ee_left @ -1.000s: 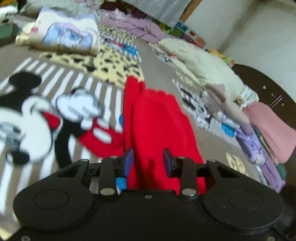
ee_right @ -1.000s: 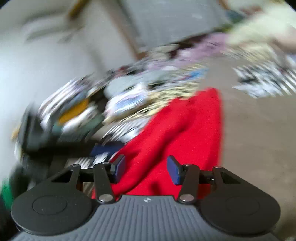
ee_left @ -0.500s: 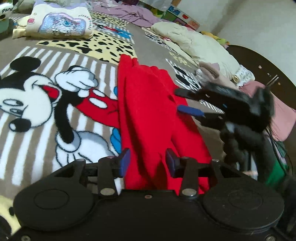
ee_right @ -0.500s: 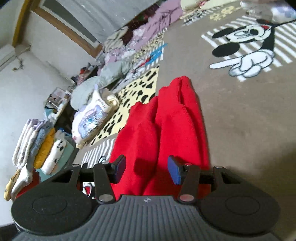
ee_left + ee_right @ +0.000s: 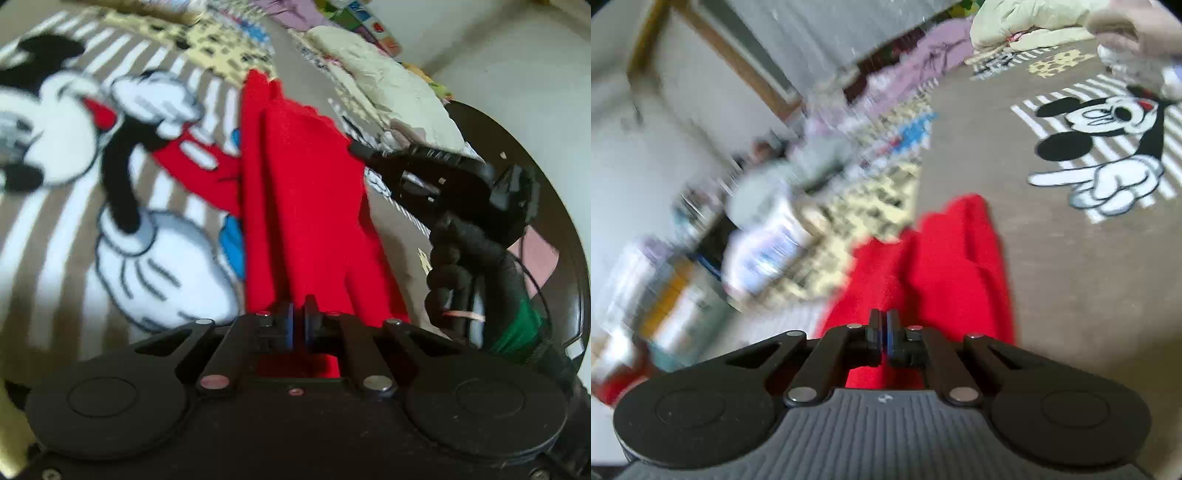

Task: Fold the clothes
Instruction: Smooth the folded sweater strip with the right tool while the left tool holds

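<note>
On the cartoon-print blanket [image 5: 110, 206], a red garment [image 5: 306, 192] lies in a long, rumpled strip. The left gripper [image 5: 299, 325] and right gripper [image 5: 884, 332] each pinch its near edge, jaws closed on cloth. To fold neatly, both should probably lift together, level, keeping the edge taut.

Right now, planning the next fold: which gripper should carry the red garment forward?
Probably left: the left gripper is shut on the red garment at its near end, length straight ahead; the right gripper pinches a side edge.
</note>
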{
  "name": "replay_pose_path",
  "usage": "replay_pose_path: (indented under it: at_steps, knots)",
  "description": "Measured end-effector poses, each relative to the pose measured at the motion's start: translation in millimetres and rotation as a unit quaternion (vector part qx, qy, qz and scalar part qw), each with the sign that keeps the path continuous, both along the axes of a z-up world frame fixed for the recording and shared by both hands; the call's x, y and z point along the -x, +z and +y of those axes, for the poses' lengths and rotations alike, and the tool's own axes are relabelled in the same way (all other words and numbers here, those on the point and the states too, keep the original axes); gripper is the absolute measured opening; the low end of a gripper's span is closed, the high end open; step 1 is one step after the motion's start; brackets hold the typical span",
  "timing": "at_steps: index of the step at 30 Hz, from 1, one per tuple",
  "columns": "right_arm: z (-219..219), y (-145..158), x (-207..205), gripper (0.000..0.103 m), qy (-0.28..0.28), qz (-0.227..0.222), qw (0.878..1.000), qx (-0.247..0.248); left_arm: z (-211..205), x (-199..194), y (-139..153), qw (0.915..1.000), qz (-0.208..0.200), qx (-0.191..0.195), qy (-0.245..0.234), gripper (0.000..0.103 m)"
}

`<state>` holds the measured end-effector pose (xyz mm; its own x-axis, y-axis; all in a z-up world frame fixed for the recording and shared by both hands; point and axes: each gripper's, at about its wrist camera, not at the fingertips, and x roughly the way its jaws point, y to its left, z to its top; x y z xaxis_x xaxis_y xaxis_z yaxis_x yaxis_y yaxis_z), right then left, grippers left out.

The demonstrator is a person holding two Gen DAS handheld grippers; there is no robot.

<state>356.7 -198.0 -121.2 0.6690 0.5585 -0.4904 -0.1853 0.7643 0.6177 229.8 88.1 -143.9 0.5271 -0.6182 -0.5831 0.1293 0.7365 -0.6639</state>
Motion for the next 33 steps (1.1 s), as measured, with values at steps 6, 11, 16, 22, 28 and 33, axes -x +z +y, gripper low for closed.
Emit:
replay_pose_path:
  at_steps: [6,11,16,22,28,33]
  knots:
    - [2.0,0.8,0.3,0.029,-0.006,-0.001,0.998,0.060,-1.8,1.4,5.8,0.9996,-0.010,-0.009,-0.027,0.005]
    - [16.8,35.3,32.2,0.032,0.040,-0.097,0.988,0.110,1.6,12.3,33.9,0.9941,-0.088,-0.062,-0.013,0.010]
    - [65.7,23.9,57.9,0.028,0.173,-0.109,0.956,0.210,-11.8,17.8,48.7,0.9829,-0.165,-0.073,-0.035,0.010]
    - [69.8,20.0,79.8,0.030,0.195,-0.144,0.938,0.248,-31.5,11.6,25.2,0.9817,-0.117,-0.132,-0.072,0.010]
    - [70.0,17.2,84.8,0.036,0.199,-0.139,0.926,0.288,-30.6,14.4,28.1,0.9808,-0.114,-0.134,-0.085,0.010]
    - [60.9,7.0,86.2,0.046,0.188,-0.082,0.933,0.295,-29.7,19.2,28.8,0.9797,-0.118,-0.136,-0.087,0.018]
